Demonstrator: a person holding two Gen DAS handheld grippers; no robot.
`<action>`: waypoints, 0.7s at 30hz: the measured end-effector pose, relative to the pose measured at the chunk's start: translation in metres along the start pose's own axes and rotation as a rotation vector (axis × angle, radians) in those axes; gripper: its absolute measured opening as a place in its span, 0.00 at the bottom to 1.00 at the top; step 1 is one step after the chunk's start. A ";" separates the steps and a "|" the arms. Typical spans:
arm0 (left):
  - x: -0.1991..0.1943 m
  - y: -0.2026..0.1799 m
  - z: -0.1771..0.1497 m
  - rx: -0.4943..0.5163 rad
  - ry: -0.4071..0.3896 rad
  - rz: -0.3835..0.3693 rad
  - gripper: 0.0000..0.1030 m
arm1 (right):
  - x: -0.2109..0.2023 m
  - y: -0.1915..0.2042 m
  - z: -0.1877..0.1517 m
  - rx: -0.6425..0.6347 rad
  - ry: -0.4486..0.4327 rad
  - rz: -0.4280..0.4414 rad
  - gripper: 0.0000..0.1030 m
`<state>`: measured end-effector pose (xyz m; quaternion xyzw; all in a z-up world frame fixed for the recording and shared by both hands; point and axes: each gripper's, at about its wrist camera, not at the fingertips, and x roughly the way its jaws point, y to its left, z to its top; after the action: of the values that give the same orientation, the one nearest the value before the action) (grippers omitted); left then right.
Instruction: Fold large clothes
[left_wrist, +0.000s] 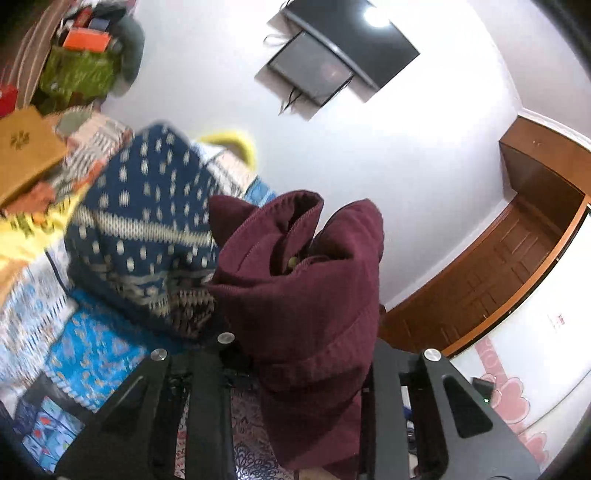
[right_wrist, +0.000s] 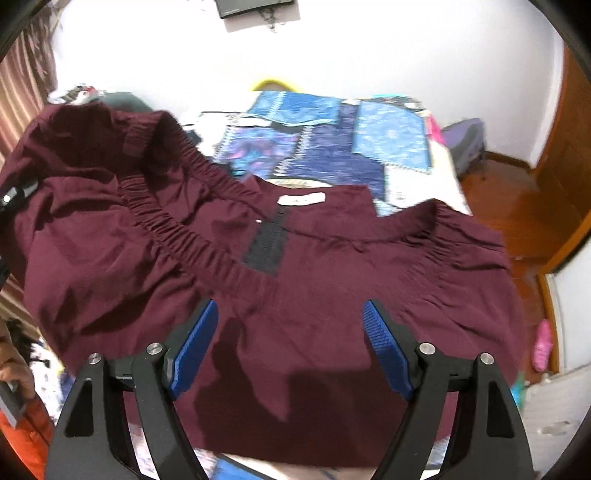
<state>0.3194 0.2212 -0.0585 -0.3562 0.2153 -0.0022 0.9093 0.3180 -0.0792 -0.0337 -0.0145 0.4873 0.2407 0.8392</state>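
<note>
Maroon garment (right_wrist: 295, 295) on bed (right_wrist: 332, 147), waistband side lifted, unfolded | left gripper (left_wrist: 299, 369) pinching a bunched waistband end, raised | right gripper (right_wrist: 288, 350) spread above cloth, holding nothing | fold barely begun, most remains

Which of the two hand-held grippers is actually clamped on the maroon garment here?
The left hand-held gripper: the maroon garment is bunched between its fingers. The right hand-held gripper stands open above the cloth, blue pads apart.
</note>
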 end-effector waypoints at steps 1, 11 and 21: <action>-0.004 -0.006 0.004 0.024 -0.015 0.015 0.26 | 0.008 0.007 0.001 0.003 0.016 0.026 0.76; 0.005 -0.014 -0.009 0.161 -0.009 0.196 0.26 | 0.125 0.057 -0.017 0.047 0.280 0.207 0.76; 0.036 -0.075 -0.031 0.280 -0.002 0.178 0.26 | 0.066 -0.007 -0.013 0.090 0.172 0.225 0.76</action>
<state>0.3512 0.1397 -0.0443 -0.2053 0.2428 0.0485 0.9469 0.3368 -0.0628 -0.0962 0.0571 0.5661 0.3090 0.7621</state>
